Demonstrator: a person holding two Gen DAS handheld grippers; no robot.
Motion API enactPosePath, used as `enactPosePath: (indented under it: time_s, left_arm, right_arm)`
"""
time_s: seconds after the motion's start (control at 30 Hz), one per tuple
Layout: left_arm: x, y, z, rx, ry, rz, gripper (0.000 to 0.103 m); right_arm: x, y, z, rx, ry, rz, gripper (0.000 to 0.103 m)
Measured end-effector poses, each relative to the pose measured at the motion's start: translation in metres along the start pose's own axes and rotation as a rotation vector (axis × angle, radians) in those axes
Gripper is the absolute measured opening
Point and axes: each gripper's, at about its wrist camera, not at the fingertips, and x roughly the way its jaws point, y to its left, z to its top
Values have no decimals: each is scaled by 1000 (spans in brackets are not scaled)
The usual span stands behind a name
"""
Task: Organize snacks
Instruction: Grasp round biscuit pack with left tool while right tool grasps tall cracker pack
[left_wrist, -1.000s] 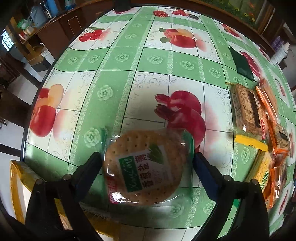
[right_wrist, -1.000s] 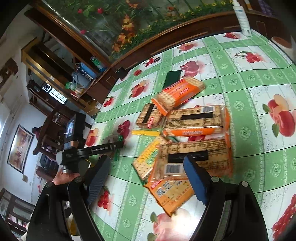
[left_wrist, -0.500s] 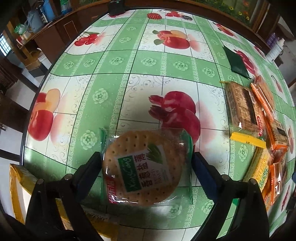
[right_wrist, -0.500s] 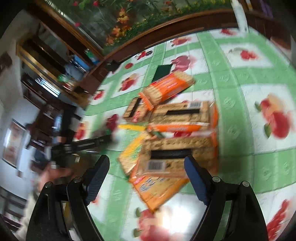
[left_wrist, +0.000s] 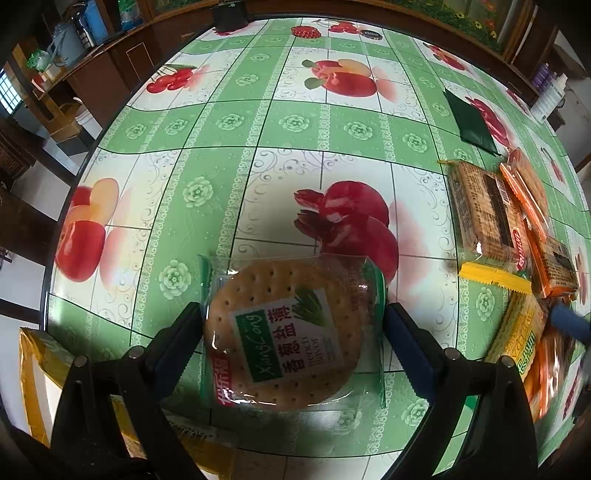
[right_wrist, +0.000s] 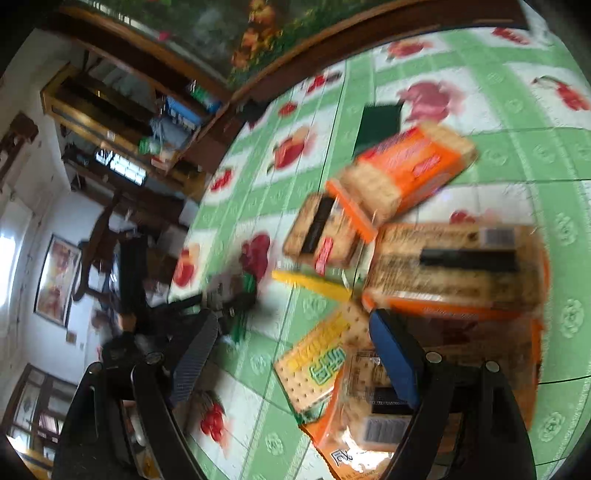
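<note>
My left gripper (left_wrist: 293, 332) is shut on a round cracker pack (left_wrist: 284, 336) in clear green-edged wrap, held just above the fruit-print tablecloth (left_wrist: 229, 122). A pile of cracker packs lies at the right in the left wrist view: a brown pack (left_wrist: 484, 210), orange packs (left_wrist: 524, 192) and a yellow pack (left_wrist: 517, 332). My right gripper (right_wrist: 291, 354) is open and empty, low over the same pile, with the yellow pack (right_wrist: 317, 365) between its fingers. The right wrist view is blurred.
A dark green flat packet (left_wrist: 469, 122) lies behind the pile. A yellow bag (left_wrist: 37, 362) sits below the table's left edge. The round table's edge (left_wrist: 70, 192) curves at left, with wooden cabinets (left_wrist: 92, 70) beyond.
My right gripper has dropped down and moved left toward the pile, closing on the yellow pack. My left gripper has held the round cracker pack nearly still.
</note>
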Motion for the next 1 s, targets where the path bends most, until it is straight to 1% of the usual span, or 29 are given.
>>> enactPosePath:
  time_s: [0.1,0.2,0.27,0.3,0.4,0.43,0.47,0.5,0.53,0.6,0.63,0.77,0.83,0.87,0.93,0.97,1.0]
  left_arm:
    - [0,0,0,1,2,-1,97]
    - [1,1,0,1,0,-1,97]
    - [1,1,0,0,1,-1,97]
    - [0,1,0,0,2,-1,97]
    - [0,1,0,1,3,-1,97]
    - [0,1,0,0,3,-1,97]
    - [0,1,0,-1,3,-1,97]
    - [1,1,1,-3,4,0,97]
    - [1,1,1,-5,3,1,97]
    - [1,1,2,-8,0,1,97]
    - [1,0,2,-9,0,1,97]
    - [1,-2,2,-3,-5,0,97]
    - [1,-3,2,0,-7,-1,97]
    - [1,-3,2,7,-7,-4,97]
    - [-1,-5,0,18,-18,-8,92]
    - [-3,-5,-1,25,-29,-8,89]
    - [-5,-7,-2,31,-43,-4,85]
  right_arm:
    - [-11,2,-19,-10,54,19,84]
    - [-36,-4,-53,-36,97,11,84]
    - [-60,-13,-71,-15,69,-54,84]
    - [-73,-17,-77,-3,45,-91,84]
    - [-110,-24,-95,28,-49,-162,86]
    - [-118,-26,-97,30,-69,-191,86]
    - [-129,-27,-102,31,-102,-274,88]
    - [-138,-27,-106,28,-138,-377,89]
    - [-142,-25,-107,24,-159,-463,89]
    - [-143,-29,-107,25,-173,-583,90]
    - [-140,-34,-107,45,-168,-628,90]
    - [-119,-48,-105,94,-147,-633,90]
    - [-106,-51,-104,82,-125,-641,90]
    - [-100,-52,-104,64,-120,-650,89]
    - [-92,-54,-106,36,-111,-680,71]
    - [-91,-54,-107,3,-126,-704,64]
    - [-93,-56,-107,-9,-132,-722,60]
